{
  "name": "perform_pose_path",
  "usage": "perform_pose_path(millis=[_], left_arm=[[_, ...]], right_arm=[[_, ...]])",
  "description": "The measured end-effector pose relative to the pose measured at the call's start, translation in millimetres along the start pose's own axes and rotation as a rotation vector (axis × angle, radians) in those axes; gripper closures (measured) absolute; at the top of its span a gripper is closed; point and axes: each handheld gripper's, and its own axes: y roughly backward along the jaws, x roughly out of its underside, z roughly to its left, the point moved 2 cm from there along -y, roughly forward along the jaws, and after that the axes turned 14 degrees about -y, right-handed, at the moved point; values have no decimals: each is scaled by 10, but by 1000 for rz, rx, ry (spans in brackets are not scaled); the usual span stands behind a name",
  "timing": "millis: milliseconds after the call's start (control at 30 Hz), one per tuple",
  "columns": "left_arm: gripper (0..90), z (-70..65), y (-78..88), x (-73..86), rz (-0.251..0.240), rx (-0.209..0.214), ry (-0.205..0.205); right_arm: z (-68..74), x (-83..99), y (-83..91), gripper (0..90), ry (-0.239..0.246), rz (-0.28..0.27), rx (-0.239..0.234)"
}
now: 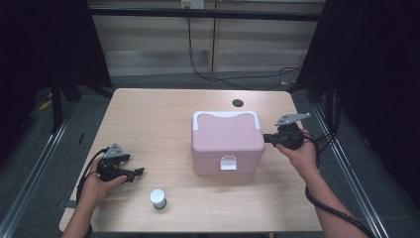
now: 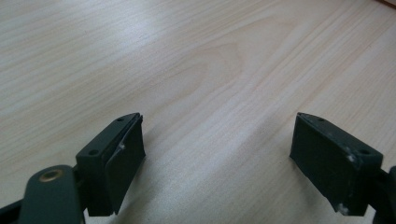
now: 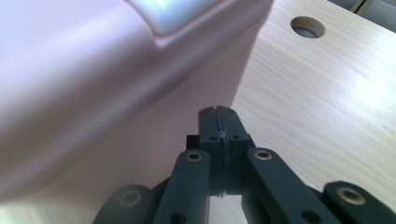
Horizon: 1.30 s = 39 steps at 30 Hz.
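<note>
From the high view, a pale wooden table [image 1: 163,119] carries a pink plastic cooler box [image 1: 227,145] with a white carrying handle folded flat across the back of its lid and a white latch on its front face. The box sits right of the table's centre. The person's right hand holds the right gripper [image 1: 267,138] level at the box's right side, its tips at the upper edge of that wall; whether they touch the box cannot be told from here. At the table's front left, the left gripper [image 1: 137,172] rests low over the wood in the person's left hand, well apart from the box. A small white round container with a green base [image 1: 158,198] stands near the front edge, between the left gripper and the box. A dark round hole [image 1: 237,103] marks the tabletop behind the box.

In the left gripper view, the two black jaws stand wide apart, released, with bare wood grain between them.

In the right gripper view, the black jaws are clenched pad to pad with nothing between them. The pink wall of the box rises close on the left, just beside the tips, its white handle showing at the top, and the round hole lies farther off on the table.
</note>
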Motion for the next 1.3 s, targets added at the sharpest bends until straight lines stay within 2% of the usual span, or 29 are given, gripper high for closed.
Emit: perform_pose_path(millis=[100, 167, 233, 500, 1300], left_arm=[[167, 0, 1, -1, 3, -3, -6], [163, -2, -1, -2, 2, 1, -7], [162, 0, 0, -1, 2, 1, -6], [159, -8, -5, -4, 4, -5, -13], [158, -18, -9, -4, 7, -4, -12]], right_arm=[[29, -23, -55, 898, 14, 14, -13], [48, -23, -82, 898, 25, 24, 7], [50, -8, -86, 899, 1, -5, -27], [108, 7, -120, 899, -11, -11, -51], [461, -74, -279, 900, 44, 9, -126]])
